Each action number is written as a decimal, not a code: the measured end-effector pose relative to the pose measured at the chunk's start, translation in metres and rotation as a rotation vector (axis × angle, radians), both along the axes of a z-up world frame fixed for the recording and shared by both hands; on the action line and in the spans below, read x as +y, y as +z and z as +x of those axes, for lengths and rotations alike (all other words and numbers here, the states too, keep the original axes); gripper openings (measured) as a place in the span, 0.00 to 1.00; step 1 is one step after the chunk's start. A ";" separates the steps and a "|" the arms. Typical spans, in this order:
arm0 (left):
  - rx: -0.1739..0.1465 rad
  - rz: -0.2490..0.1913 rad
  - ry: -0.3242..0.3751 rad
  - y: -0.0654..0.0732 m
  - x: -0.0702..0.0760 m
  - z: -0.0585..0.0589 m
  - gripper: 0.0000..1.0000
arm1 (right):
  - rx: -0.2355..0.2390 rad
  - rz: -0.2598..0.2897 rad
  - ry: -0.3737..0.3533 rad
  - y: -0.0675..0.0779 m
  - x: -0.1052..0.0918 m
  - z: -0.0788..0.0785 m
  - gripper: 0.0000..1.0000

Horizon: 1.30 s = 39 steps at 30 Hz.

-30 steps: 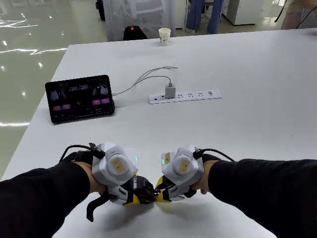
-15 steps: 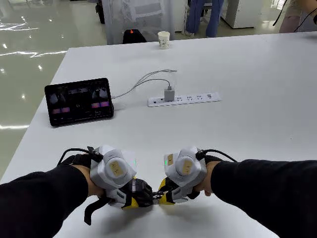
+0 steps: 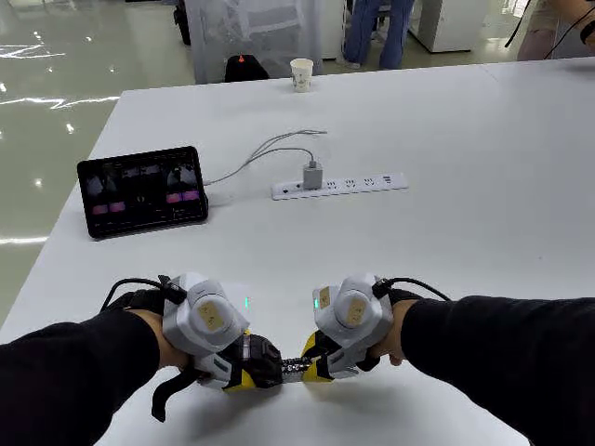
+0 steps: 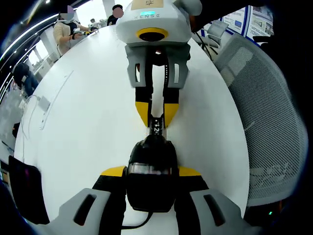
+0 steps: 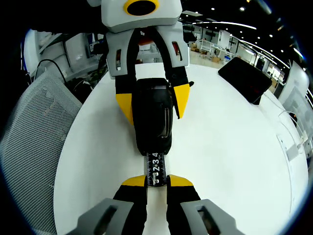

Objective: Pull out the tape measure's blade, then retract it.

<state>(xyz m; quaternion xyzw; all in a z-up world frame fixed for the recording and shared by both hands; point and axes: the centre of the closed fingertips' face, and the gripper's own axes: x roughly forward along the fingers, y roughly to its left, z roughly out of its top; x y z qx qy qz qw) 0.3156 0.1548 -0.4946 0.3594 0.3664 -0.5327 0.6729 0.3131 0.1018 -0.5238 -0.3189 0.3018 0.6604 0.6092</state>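
Note:
A black tape measure (image 3: pixel 261 361) is held low over the white table near its front edge. My left gripper (image 4: pixel 151 171) is shut on the tape measure's case (image 4: pixel 152 169). My right gripper (image 5: pixel 156 182) is shut on the blade (image 5: pixel 155 169), which sticks a short way out of the case (image 5: pixel 153 116), with numbers 2, 3, 4 showing. In the head view the left gripper (image 3: pixel 244 363) and the right gripper (image 3: pixel 314 364) face each other, and a short stretch of blade (image 3: pixel 293 367) spans the gap between them.
A tablet (image 3: pixel 142 190) stands at the left of the white table (image 3: pixel 465 223). A power strip (image 3: pixel 339 185) with a charger and cable lies mid-table, a paper cup (image 3: pixel 300 73) at the far edge. A mesh chair (image 4: pixel 266 122) is beside the table.
The two grippers have drawn slightly apart, and a short length of blade now shows between the case and the right gripper. The head camera has shifted a little.

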 end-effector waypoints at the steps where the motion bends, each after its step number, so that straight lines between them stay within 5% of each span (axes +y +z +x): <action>1: 0.000 0.000 0.000 0.000 0.000 0.000 0.32 | 0.002 0.003 -0.003 0.000 0.000 0.000 0.11; 39: 0.000 -0.009 0.007 0.000 -0.001 0.000 0.32 | -0.002 -0.026 0.005 0.003 -0.029 0.006 0.11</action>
